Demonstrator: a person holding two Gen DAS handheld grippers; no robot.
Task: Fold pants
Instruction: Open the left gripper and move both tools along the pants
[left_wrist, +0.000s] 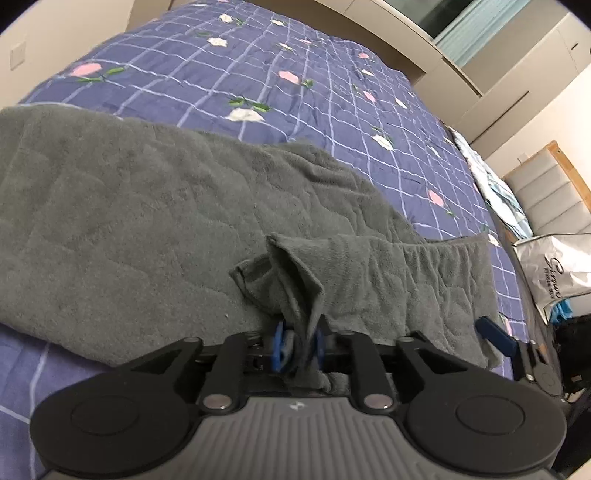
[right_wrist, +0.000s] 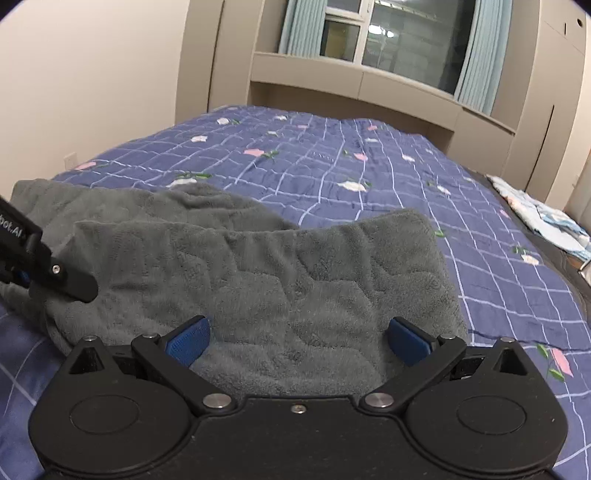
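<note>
Pants (left_wrist: 147, 229) matt fuzzy grey fleece cloth; bedspread (left_wrist: 295, 81) smooth quilted cotton-like fabric; bag (left_wrist: 550, 269) glossy foil/plastic.

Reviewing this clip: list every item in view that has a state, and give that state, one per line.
left gripper: shut on a bunched fold of the pants
right gripper: open, jaws wide apart over the pants
pants: grey fleece, partly folded, lying on the quilt
quilt: spread flat on the bed
curtains: drawn aside, window uncovered
</note>
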